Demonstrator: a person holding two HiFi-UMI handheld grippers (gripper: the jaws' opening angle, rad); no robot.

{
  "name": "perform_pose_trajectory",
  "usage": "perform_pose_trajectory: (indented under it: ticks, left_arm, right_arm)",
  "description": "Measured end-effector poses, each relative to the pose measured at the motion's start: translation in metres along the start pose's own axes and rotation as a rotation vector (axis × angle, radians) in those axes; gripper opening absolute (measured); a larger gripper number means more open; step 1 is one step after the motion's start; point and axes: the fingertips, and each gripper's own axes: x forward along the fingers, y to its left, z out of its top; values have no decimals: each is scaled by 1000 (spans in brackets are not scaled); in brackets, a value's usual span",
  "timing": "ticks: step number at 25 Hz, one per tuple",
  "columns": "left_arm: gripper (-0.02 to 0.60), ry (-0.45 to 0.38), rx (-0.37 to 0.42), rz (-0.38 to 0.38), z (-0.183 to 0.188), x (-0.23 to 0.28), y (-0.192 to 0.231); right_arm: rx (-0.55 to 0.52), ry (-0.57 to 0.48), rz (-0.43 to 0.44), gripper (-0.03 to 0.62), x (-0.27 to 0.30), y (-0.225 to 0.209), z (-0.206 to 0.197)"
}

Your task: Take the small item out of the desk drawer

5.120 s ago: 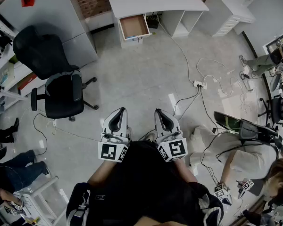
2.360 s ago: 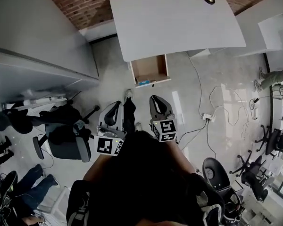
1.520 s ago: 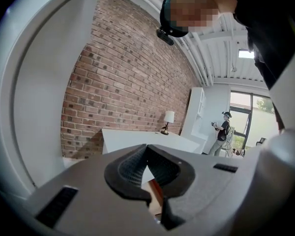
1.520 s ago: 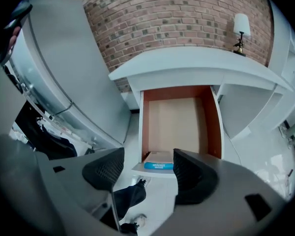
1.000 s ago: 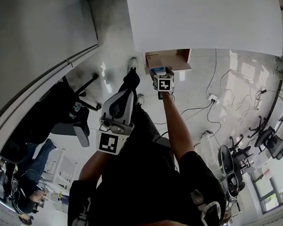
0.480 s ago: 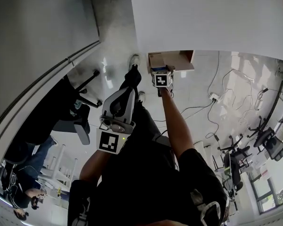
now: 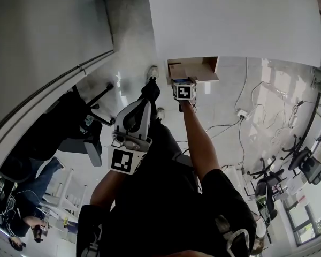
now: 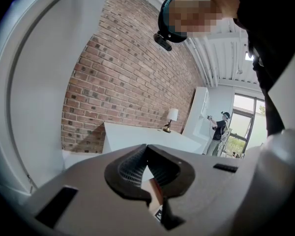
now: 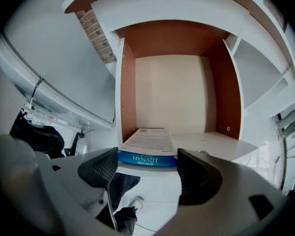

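Note:
The white desk (image 7: pixel 230 20) has its drawer (image 7: pixel 199 68) pulled out, wood-brown inside. In the right gripper view a flat box with a blue front edge (image 9: pixel 147 144) lies at the front left of the drawer floor (image 9: pixel 209 140). My right gripper (image 9: pixel 148 173) is open, one jaw on each side of the box's front edge and apart from it. From the head view the right gripper (image 7: pixel 183 83) reaches to the drawer front with the arm stretched out. My left gripper (image 7: pixel 136 116) hangs back near my body; its jaws (image 8: pixel 147 154) are shut with nothing in them.
A black office chair (image 7: pixel 69 127) stands to my left below a grey partition (image 7: pixel 43 36). Cables and a power strip (image 7: pixel 241 113) lie on the floor to the right. My shoe (image 7: pixel 151 71) is beside the drawer. A lamp (image 8: pixel 172 116) sits on the desk.
I have walked from across the room up to the desk. My right gripper has stretched out to the drawer front, where it has stayed for the last second. The left gripper stayed back.

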Motion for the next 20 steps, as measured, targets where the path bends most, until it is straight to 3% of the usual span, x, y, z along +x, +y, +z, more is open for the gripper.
perform_pose_trajectory:
  ticks: [4,8,12,20]
  left_arm:
    - [8,-68,-15,4,8,-19,-14]
    - [8,-123,2,-6,19,-42,-37]
    - [8,-153,19,-15,27,-91,-75]
    - [8,-240,63,-23,30,-204,-152]
  right_arm:
    - [34,-56,-8,374,-23,-3,-3]
    - [53,-182,16,374,-62,0,8]
    - [75,-253,32,374,-119,8,-21]
    - [74,-574,110,374,-267,32,-50]
